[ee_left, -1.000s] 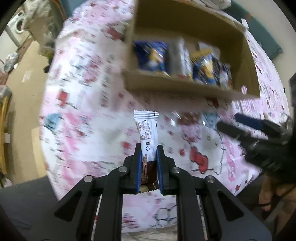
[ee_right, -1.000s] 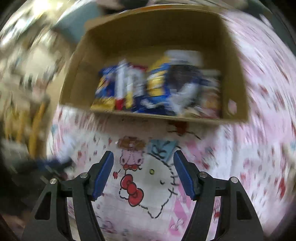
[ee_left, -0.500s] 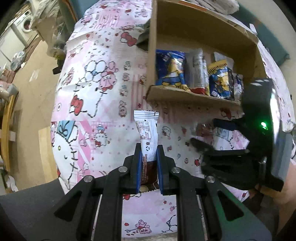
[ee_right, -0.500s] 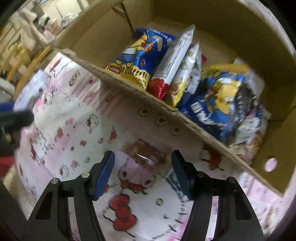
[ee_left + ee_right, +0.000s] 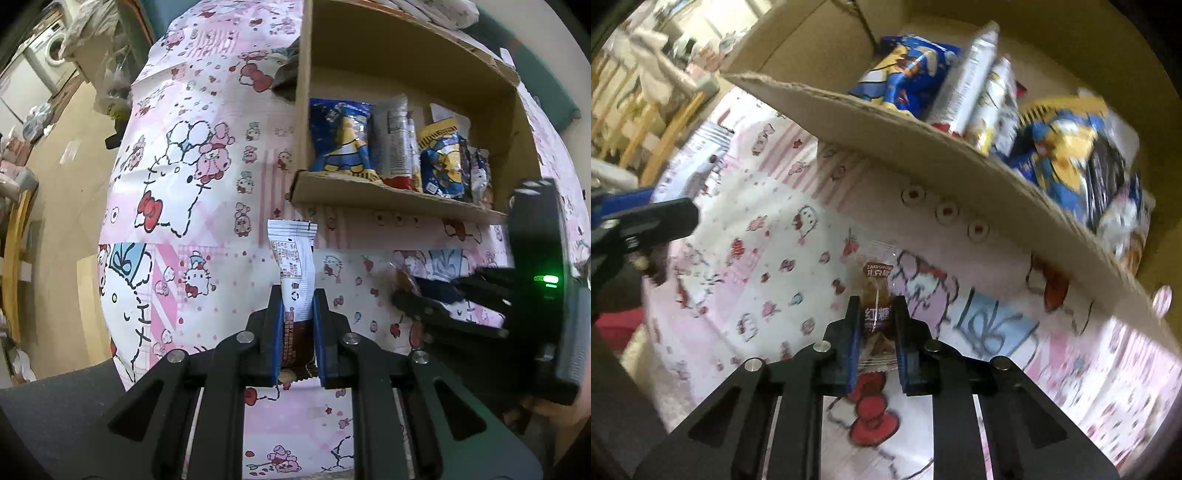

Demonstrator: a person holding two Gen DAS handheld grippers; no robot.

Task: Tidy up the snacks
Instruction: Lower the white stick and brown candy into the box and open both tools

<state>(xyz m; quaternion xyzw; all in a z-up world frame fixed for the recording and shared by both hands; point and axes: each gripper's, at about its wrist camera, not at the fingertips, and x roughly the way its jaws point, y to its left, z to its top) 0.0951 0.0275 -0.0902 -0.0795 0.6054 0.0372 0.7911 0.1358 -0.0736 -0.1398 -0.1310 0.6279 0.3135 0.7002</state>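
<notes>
two handheld grippers, matte black plastic throughout. left gripper (image 5: pixel 298 325): angular linkage arms fanning out in a v, round silver pins at the joints, blue pads lining the inner faces of both fingers (image 5: pixel 276 332). right gripper (image 5: pixel 873 343): same build, same silver pins, same blue pads on the fingers (image 5: pixel 852 350). seen from the left wrist view, a boxy black housing on the right gripper's body with a small lit green indicator. bit of a hand (image 5: pixel 557 413) visible under that housing; no sleeve discernible.
</notes>
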